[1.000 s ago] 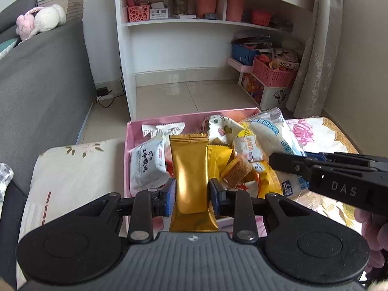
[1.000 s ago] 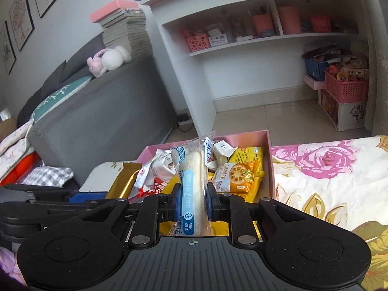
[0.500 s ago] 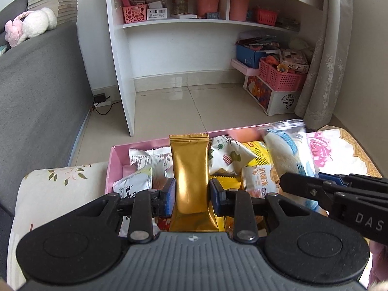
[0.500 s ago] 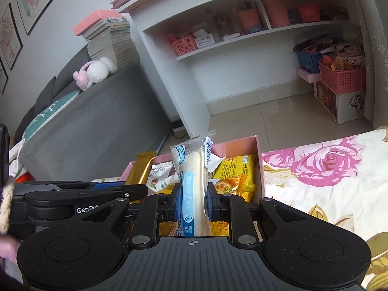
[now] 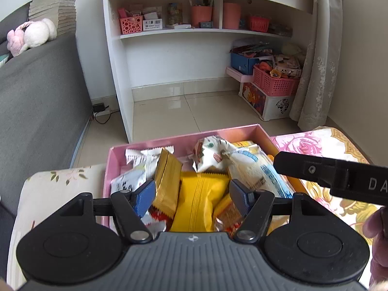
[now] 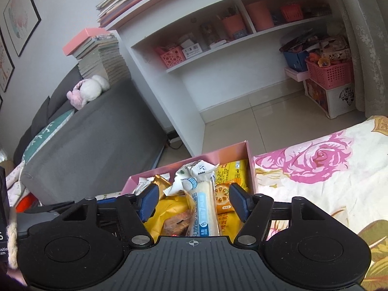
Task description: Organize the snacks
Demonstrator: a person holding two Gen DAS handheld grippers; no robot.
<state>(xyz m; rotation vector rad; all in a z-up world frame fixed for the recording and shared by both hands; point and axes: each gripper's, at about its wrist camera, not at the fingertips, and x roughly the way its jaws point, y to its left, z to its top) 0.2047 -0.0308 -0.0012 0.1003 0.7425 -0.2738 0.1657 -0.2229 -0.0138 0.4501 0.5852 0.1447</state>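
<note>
over the pink rectangular cardboard box point(image 5: 114, 160) of snacks on the flower-print bed cover point(image 6: 315, 169), both tongs had just been opening. the left tongs point(image 5: 191, 194) stood wide, the gold foil snack packet point(image 5: 167, 181) lying loose in the box against the left blue pad, unpinched. the right tongs point(image 6: 194, 200) also stood wide, the long white bread stick in its clear blue-printed wrapper point(image 6: 205, 208) lying free between the pads among the yellow packets point(image 6: 232, 169).
</note>
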